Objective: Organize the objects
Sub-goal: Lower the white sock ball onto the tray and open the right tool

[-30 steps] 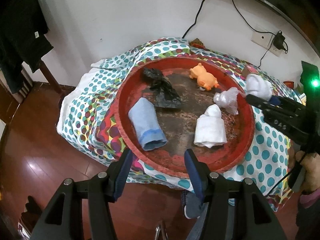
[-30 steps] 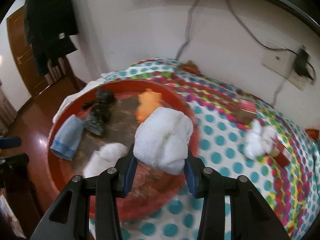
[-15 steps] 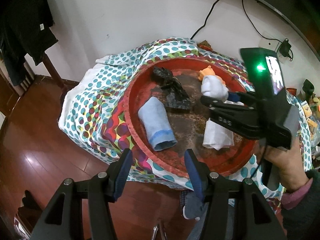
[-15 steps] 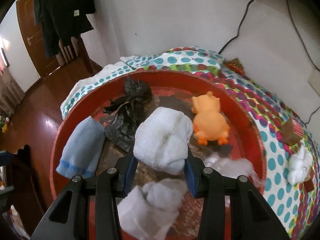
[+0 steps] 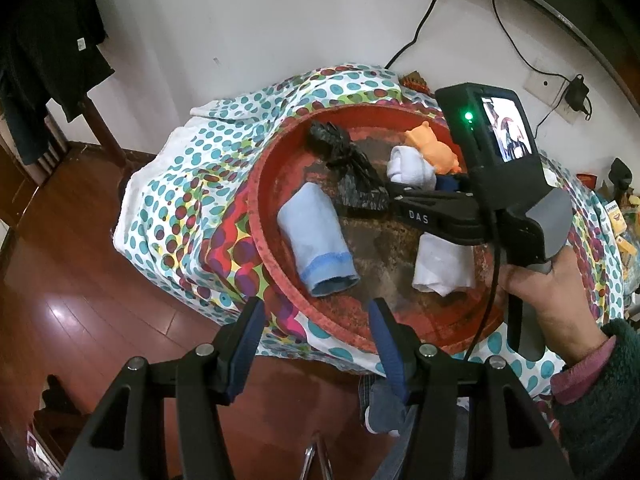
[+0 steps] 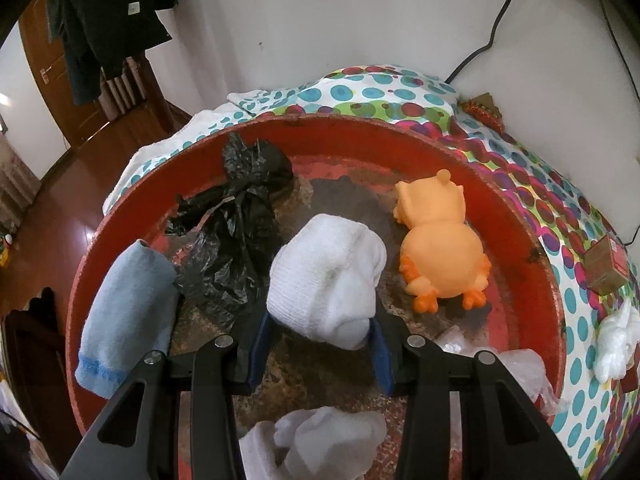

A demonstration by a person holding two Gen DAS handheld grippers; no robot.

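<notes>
A round red tray (image 6: 360,136) sits on a dotted tablecloth. My right gripper (image 6: 320,322) is shut on a rolled white sock (image 6: 326,276) and holds it just above the tray's middle, between a crumpled black plastic bag (image 6: 236,240) and an orange toy animal (image 6: 444,256). In the left wrist view the same rolled white sock (image 5: 410,166) shows in the right gripper (image 5: 416,184), held by a hand (image 5: 560,300). A light blue sock (image 5: 316,240) and another white sock (image 5: 440,268) lie in the tray (image 5: 264,240). My left gripper (image 5: 316,308) hangs open and empty at the tray's near edge.
Clear plastic wrap (image 6: 524,372) lies at the tray's right side. On the cloth to the right are a white wad (image 6: 616,344) and a small box (image 6: 606,266). The cloth (image 5: 180,184) drapes down to a wooden floor on the left. A wall with cables stands behind.
The right gripper has carried the white sock from the tray's right edge leftward to above its middle, and lower. The left gripper has stayed put.
</notes>
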